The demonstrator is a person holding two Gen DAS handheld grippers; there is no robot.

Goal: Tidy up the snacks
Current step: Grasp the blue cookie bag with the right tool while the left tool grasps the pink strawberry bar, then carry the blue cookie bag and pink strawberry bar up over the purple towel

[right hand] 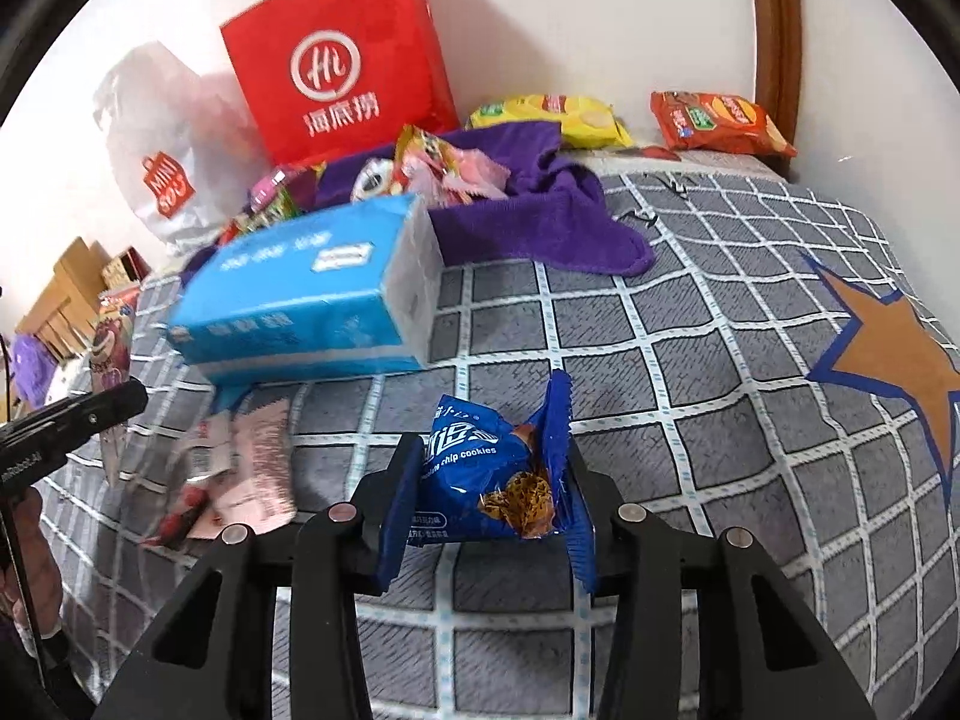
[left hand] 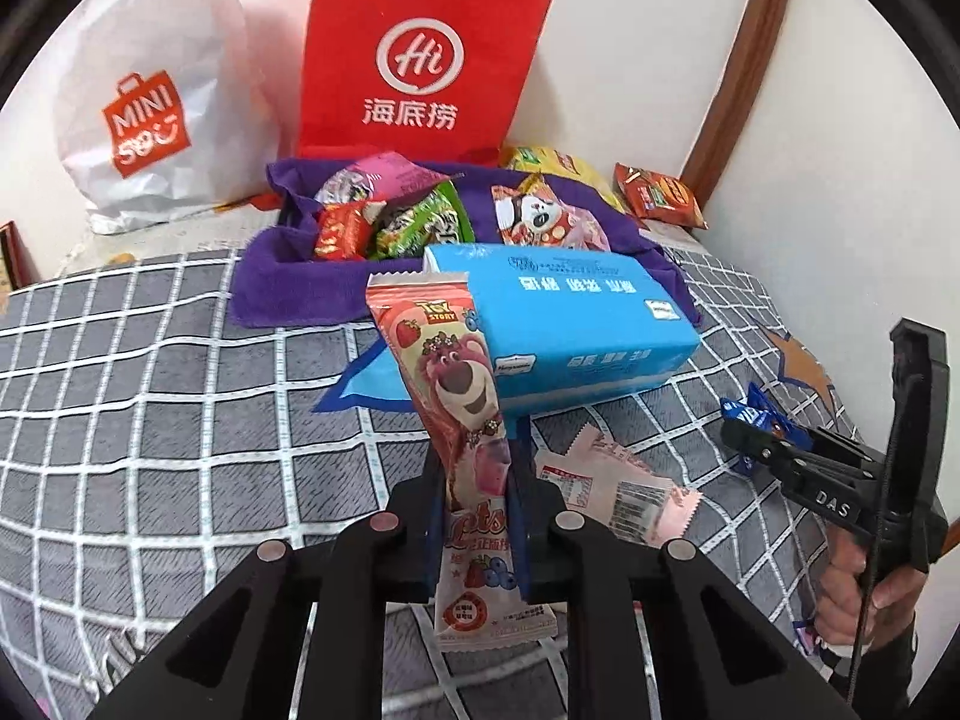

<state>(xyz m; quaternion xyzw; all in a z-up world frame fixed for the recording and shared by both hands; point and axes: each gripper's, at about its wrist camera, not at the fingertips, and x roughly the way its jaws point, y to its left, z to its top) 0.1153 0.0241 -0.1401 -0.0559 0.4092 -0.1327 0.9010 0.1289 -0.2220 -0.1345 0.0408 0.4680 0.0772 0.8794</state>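
My left gripper [left hand: 477,480] is shut on a tall pink Lotso snack packet [left hand: 456,384] and holds it upright above the bed. My right gripper [right hand: 489,468] is shut on a blue chocolate chip cookie packet [right hand: 486,468] just above the quilt; it also shows at the right of the left wrist view [left hand: 753,414]. A purple cloth [left hand: 300,288] at the back holds several snack packets [left hand: 390,216]. A pink wrapper [left hand: 612,486] lies flat on the quilt between the grippers.
A blue tissue pack [left hand: 558,324] lies on the checked quilt [left hand: 150,390] before the cloth. A red paper bag [left hand: 420,54] and a white Miniso bag [left hand: 144,102] lean on the wall. Yellow [right hand: 552,114] and orange chip bags [right hand: 714,120] lie at the back right.
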